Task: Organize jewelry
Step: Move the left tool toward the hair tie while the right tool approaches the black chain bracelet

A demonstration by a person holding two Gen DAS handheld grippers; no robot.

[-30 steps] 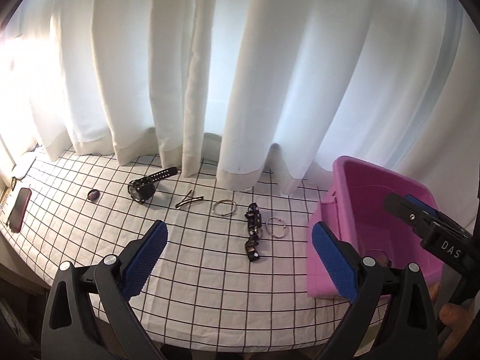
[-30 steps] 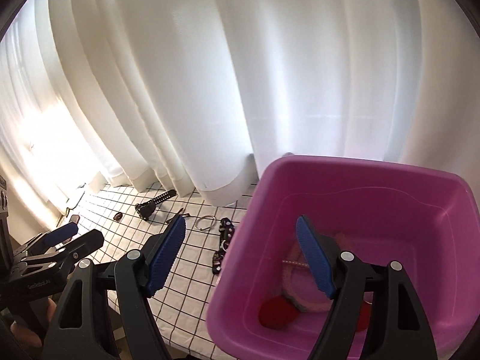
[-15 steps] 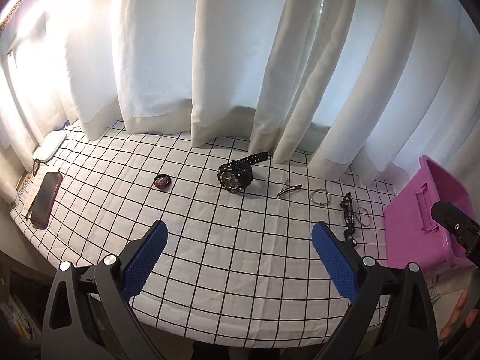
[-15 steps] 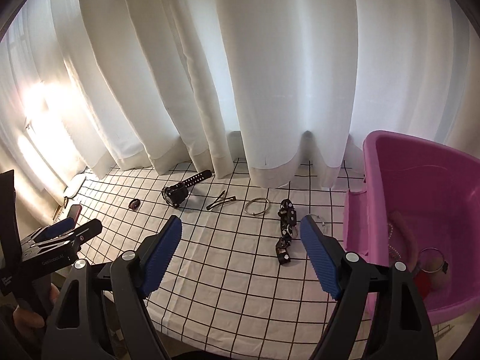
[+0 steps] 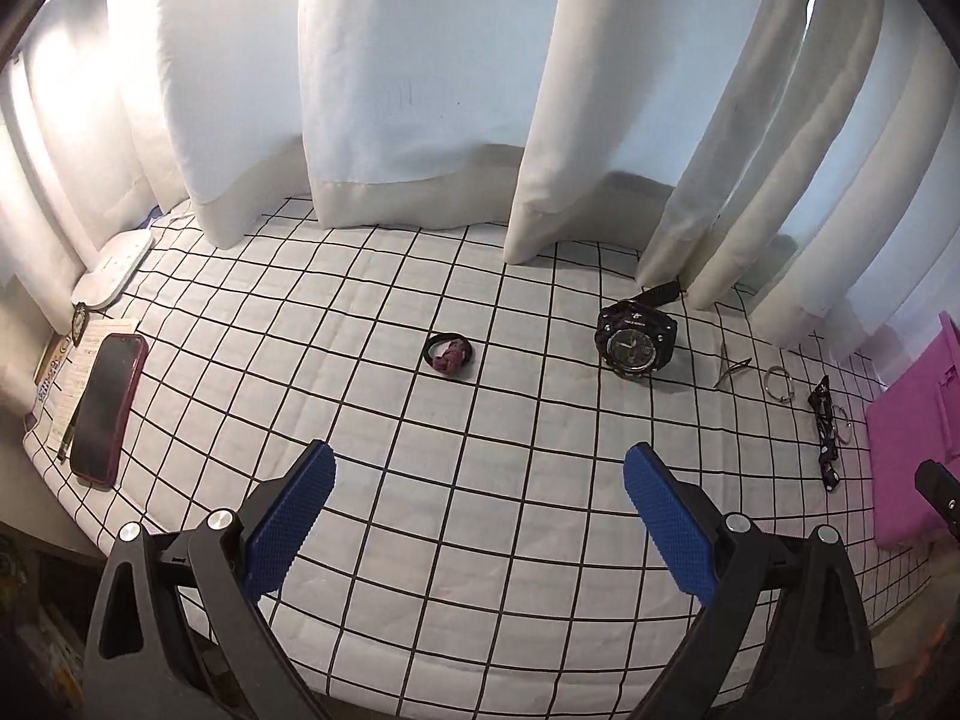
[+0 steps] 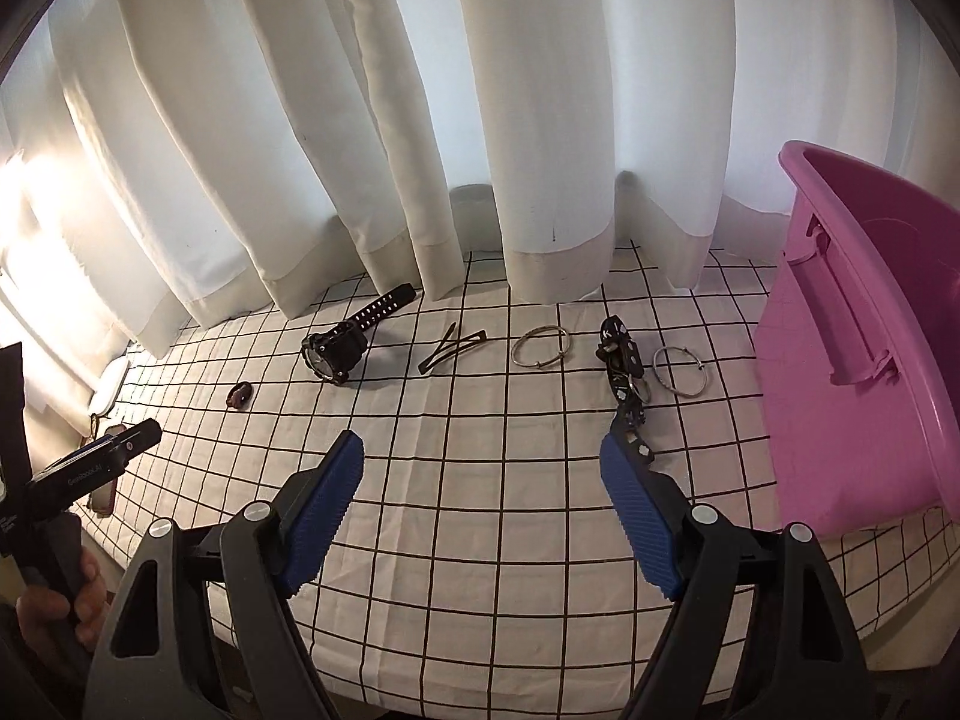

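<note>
Both grippers, left gripper [image 5: 477, 483] and right gripper [image 6: 480, 468], gape empty. Watch [image 6: 333, 351] lies ahead-left of right, strap angled away; left nearer hair tie [image 5: 450, 355].

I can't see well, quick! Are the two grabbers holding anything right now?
Left gripper: open, holding nothing.
Right gripper: open, holding nothing.

A black watch [image 6: 333, 351], hair clip [image 6: 451, 347], two metal rings [image 6: 542, 347] and a black bracelet [image 6: 624, 372] lie in a row on the checked table [image 6: 480, 480]. A pink tub [image 6: 858, 372] stands at their right end.
</note>
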